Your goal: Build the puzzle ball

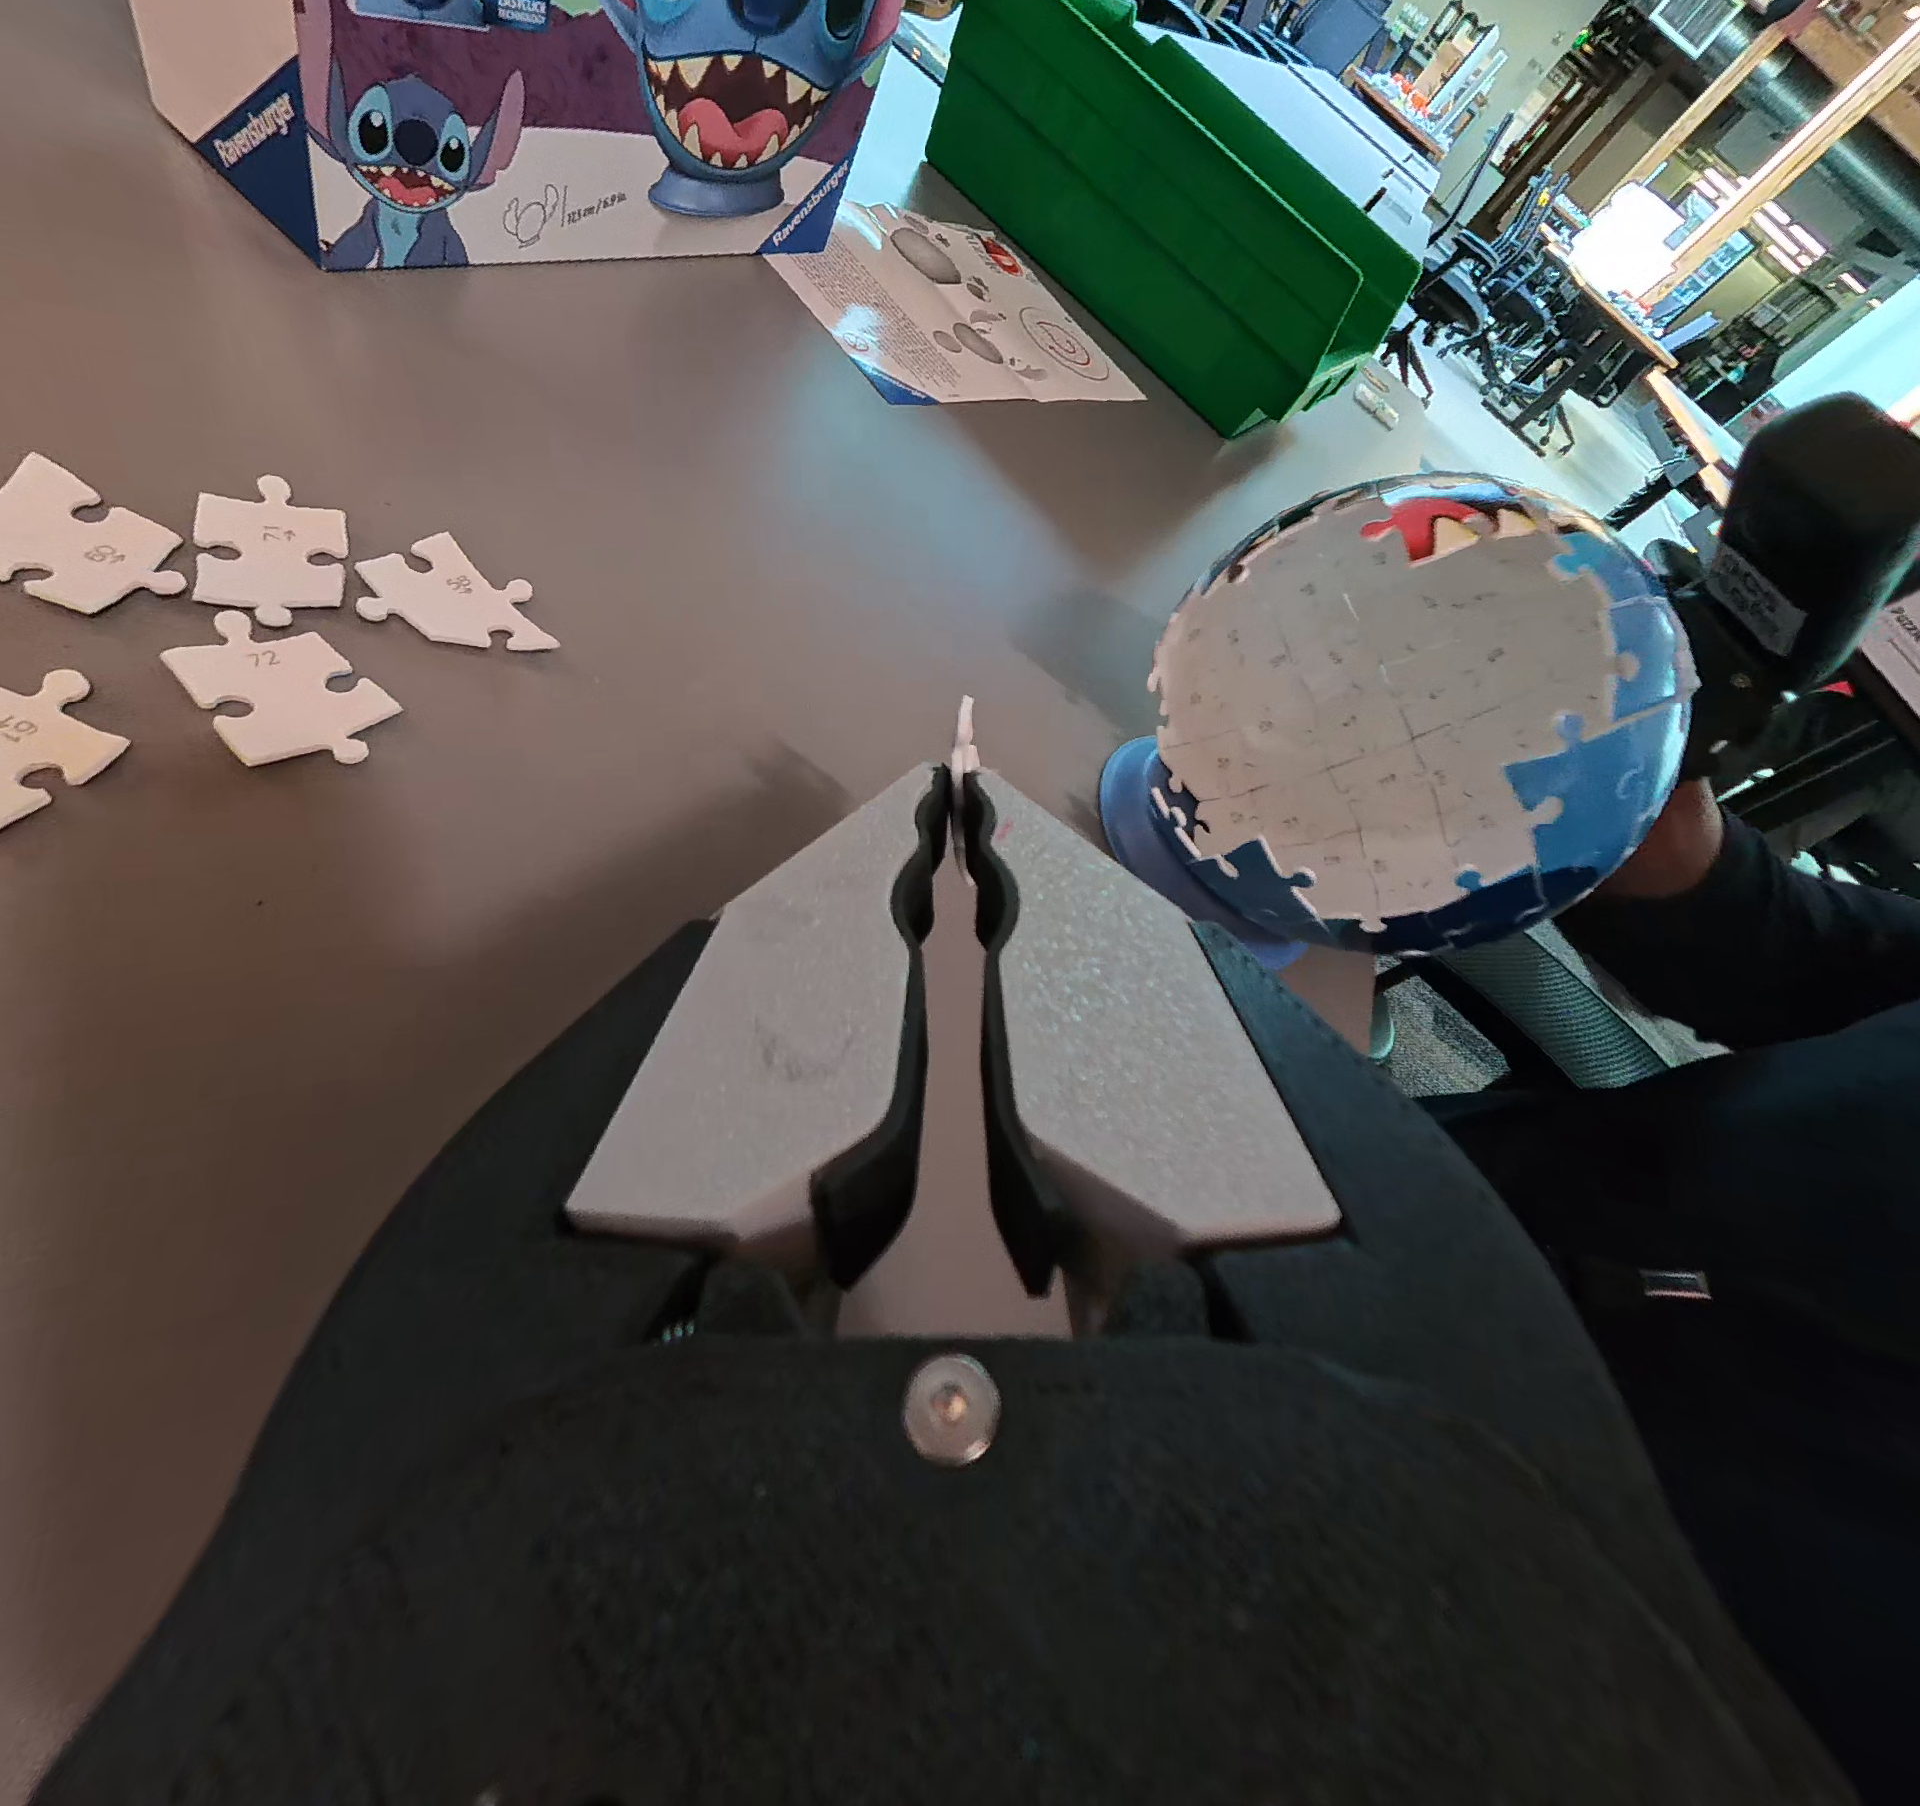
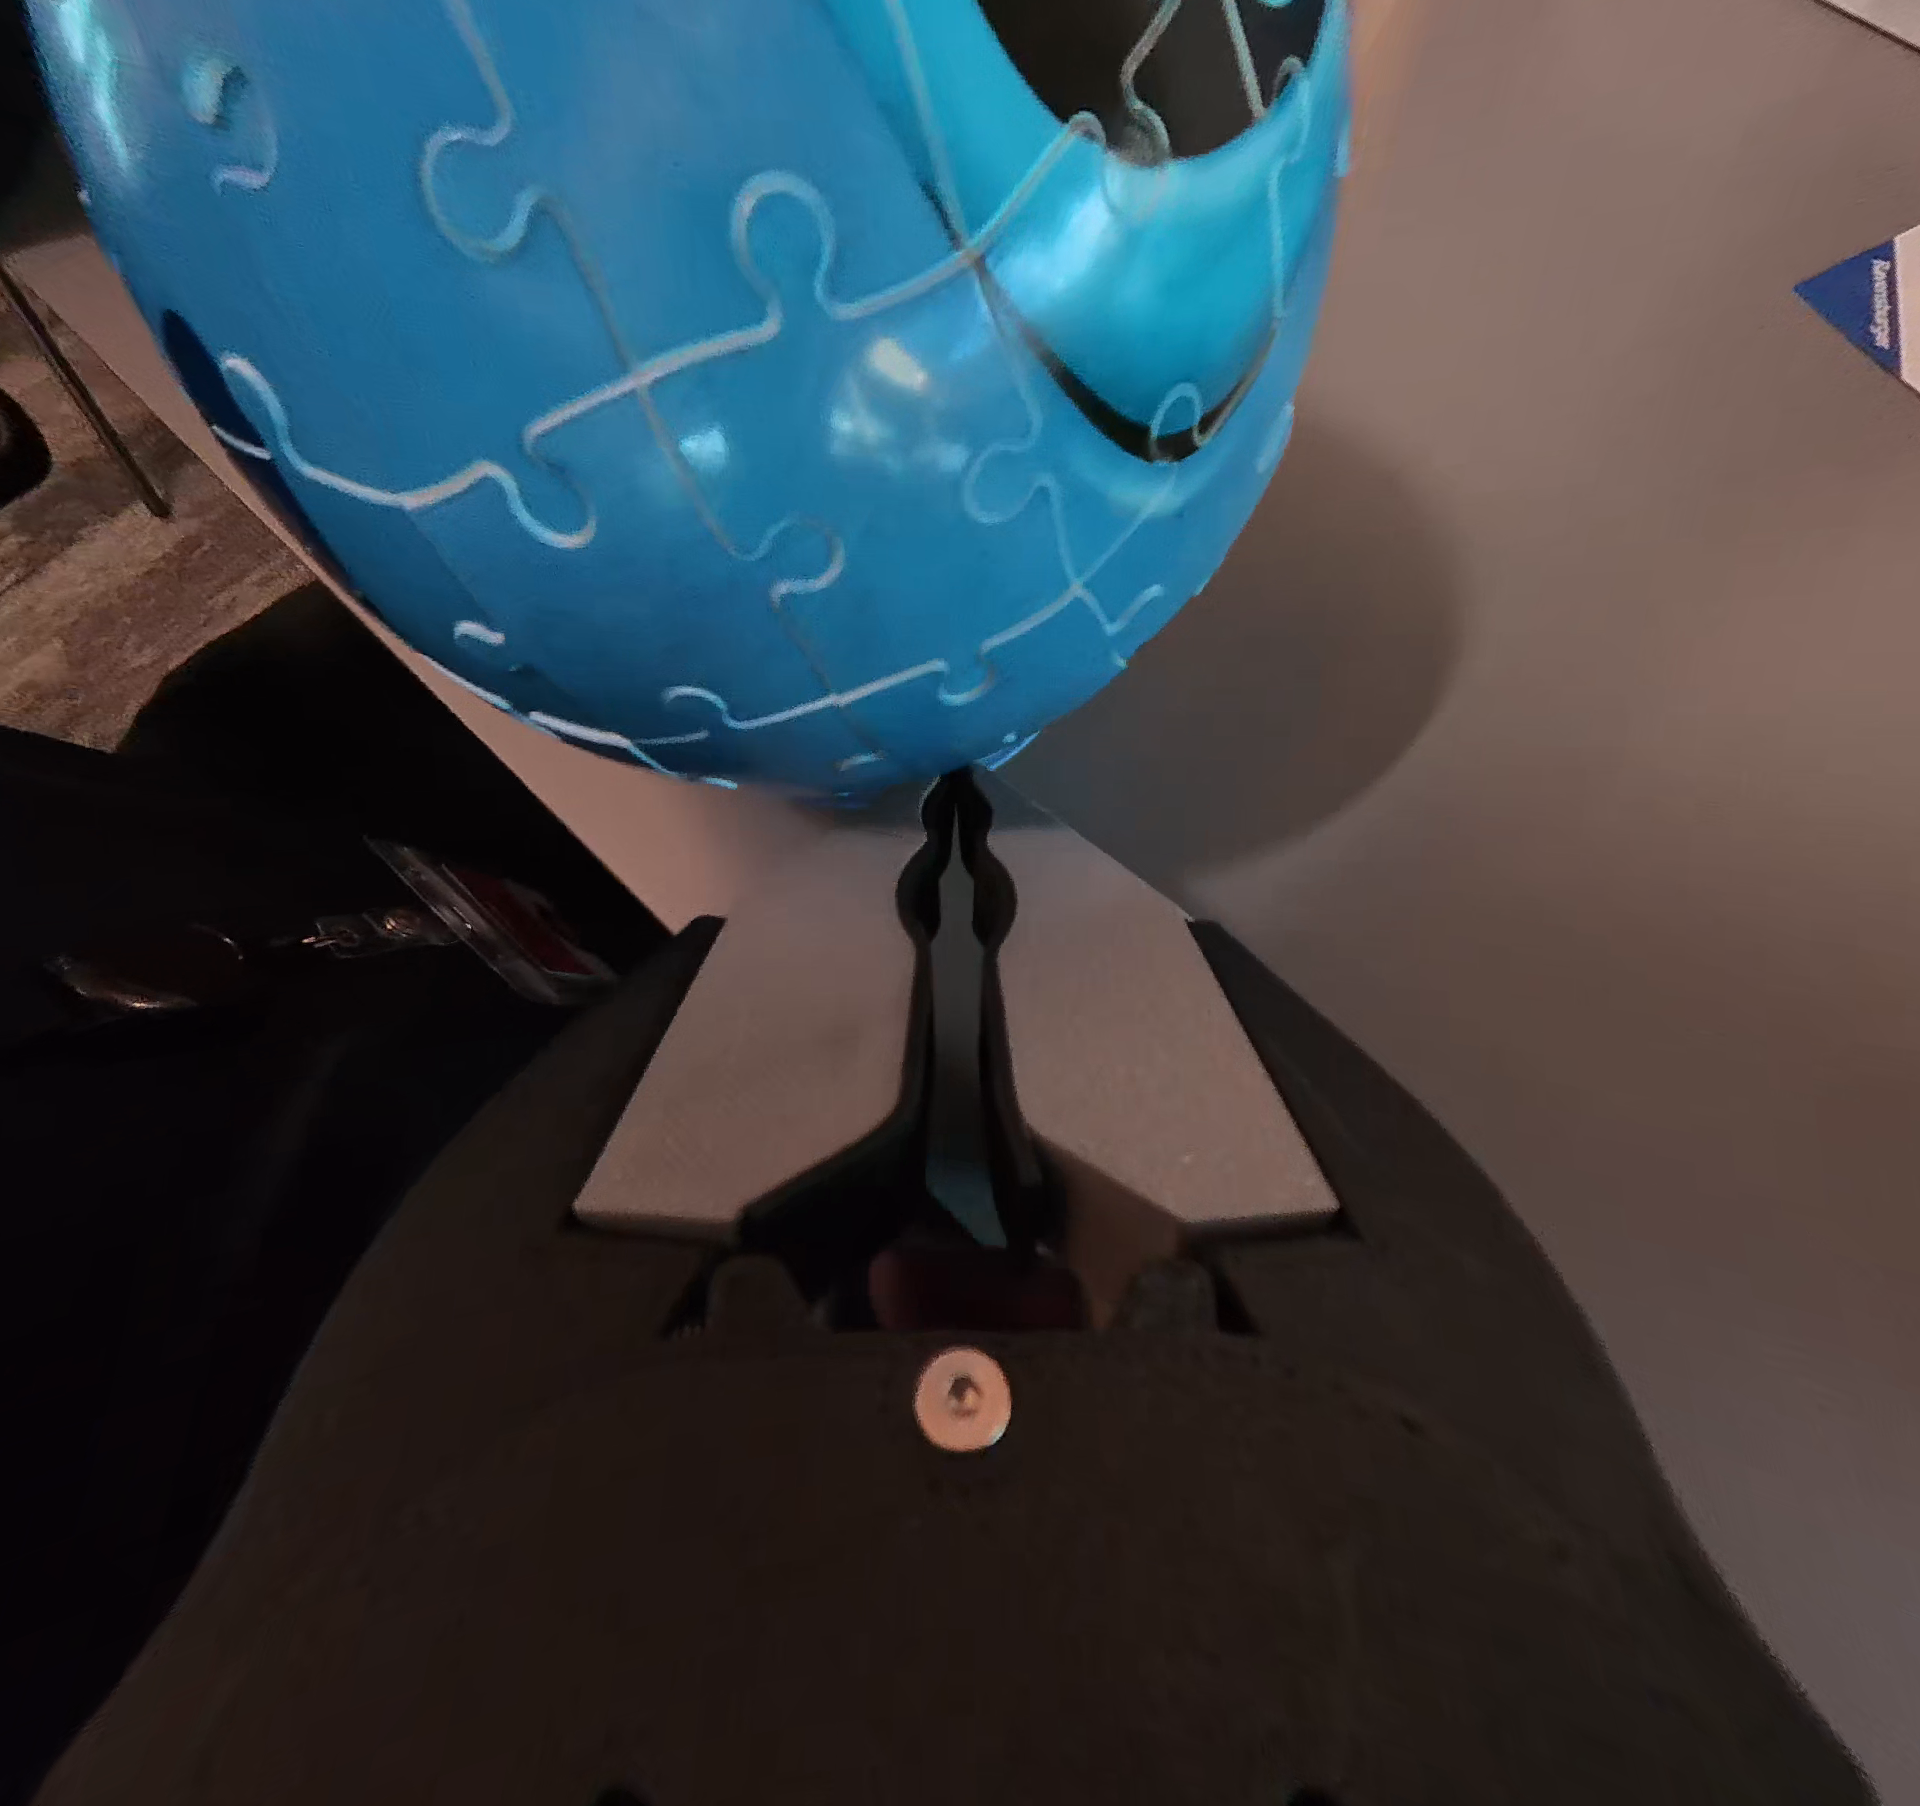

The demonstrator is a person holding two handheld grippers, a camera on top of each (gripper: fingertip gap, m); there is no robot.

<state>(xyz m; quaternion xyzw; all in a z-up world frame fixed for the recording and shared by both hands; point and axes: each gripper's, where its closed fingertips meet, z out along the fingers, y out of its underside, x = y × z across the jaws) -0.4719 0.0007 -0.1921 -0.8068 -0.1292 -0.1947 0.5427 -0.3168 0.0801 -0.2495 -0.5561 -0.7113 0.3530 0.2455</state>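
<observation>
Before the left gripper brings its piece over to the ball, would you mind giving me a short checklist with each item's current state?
1. Left gripper shut on the white puzzle piece: ok.
2. Right gripper pinching the puzzle ball at its rim: ok.
3. Ball's open side faces the left gripper: ok.
4. Held piece's number and matching gap: cannot tell, it shows edge-on.
5. Loose pieces clear of the path: ok, they lie off to the left.
</observation>
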